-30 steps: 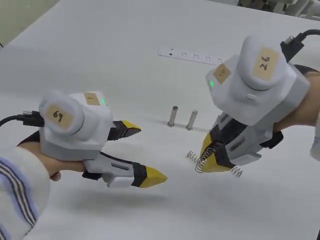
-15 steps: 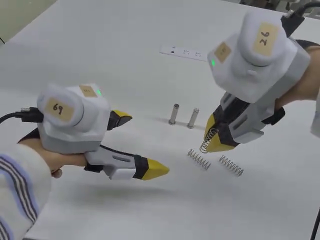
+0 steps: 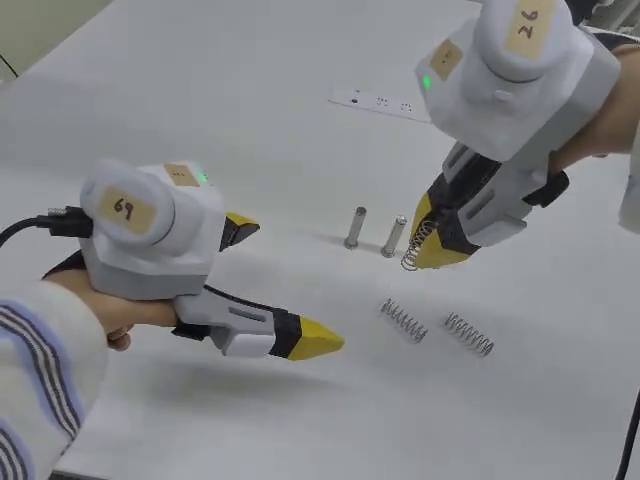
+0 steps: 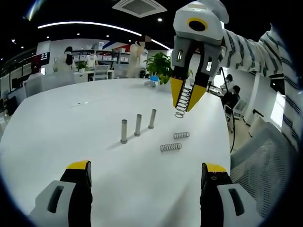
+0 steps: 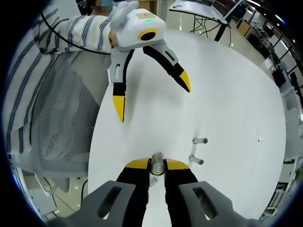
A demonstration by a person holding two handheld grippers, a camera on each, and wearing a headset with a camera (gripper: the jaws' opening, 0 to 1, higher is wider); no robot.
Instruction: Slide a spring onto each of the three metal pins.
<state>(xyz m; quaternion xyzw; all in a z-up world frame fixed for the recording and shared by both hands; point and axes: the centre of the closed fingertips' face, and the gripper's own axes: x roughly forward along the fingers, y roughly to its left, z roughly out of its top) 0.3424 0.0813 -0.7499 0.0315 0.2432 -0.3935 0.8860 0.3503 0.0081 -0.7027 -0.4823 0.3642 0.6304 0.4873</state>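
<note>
My right gripper (image 3: pixel 424 256) is closed on one spring (image 5: pixel 156 162) and holds it clear of the worktop (image 3: pixel 200 90), just above the pins (image 4: pixel 138 125). My left gripper (image 3: pixel 285 285) hangs wide open with nothing in it, towards the worktop's near edge. I count three pins, all bare, so by my reckoning all three are still to do. Two loose springs (image 3: pixel 403 320) lie flat mid-worktop beside the pins, making three springs in all.
</note>
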